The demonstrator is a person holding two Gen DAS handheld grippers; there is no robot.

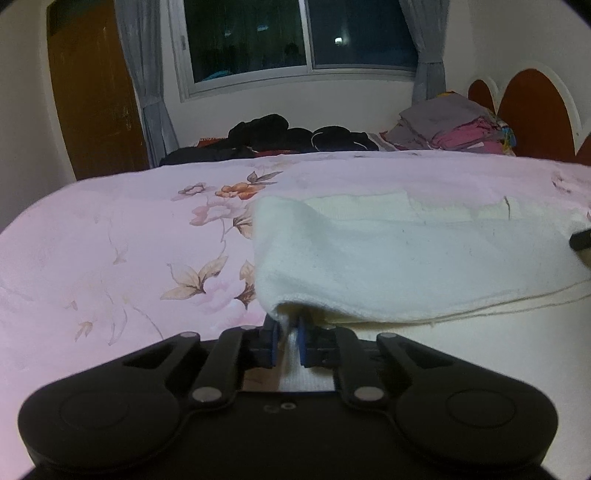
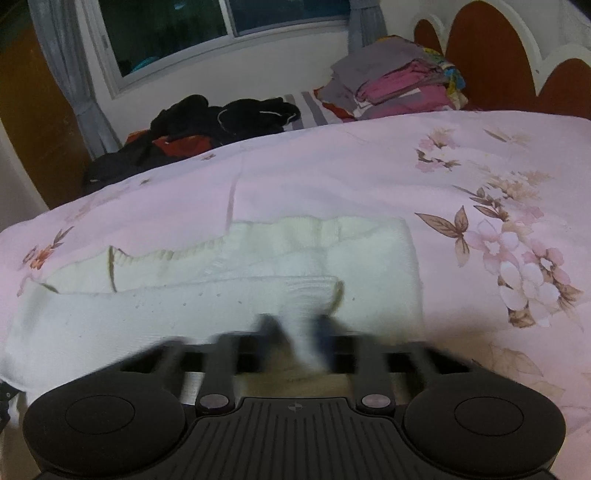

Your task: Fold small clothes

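A white knitted garment (image 1: 406, 258) lies on the pink floral bed cover (image 1: 110, 240). My left gripper (image 1: 290, 332) is shut on the garment's near left edge, the cloth pinched between its blue pads. In the right wrist view the same white garment (image 2: 221, 306) lies partly folded over itself. My right gripper (image 2: 295, 332) is shut on a pinch of the garment near its right end; its fingers are motion-blurred. The tip of the right gripper (image 1: 580, 238) shows at the right edge of the left wrist view.
A pile of dark clothes (image 1: 295, 136) lies at the far side of the bed, and a stack of folded grey and pink clothes (image 2: 399, 81) sits near the red headboard (image 2: 491, 51). A window (image 1: 299, 33) with grey curtains and a brown wardrobe (image 1: 96, 92) stand behind.
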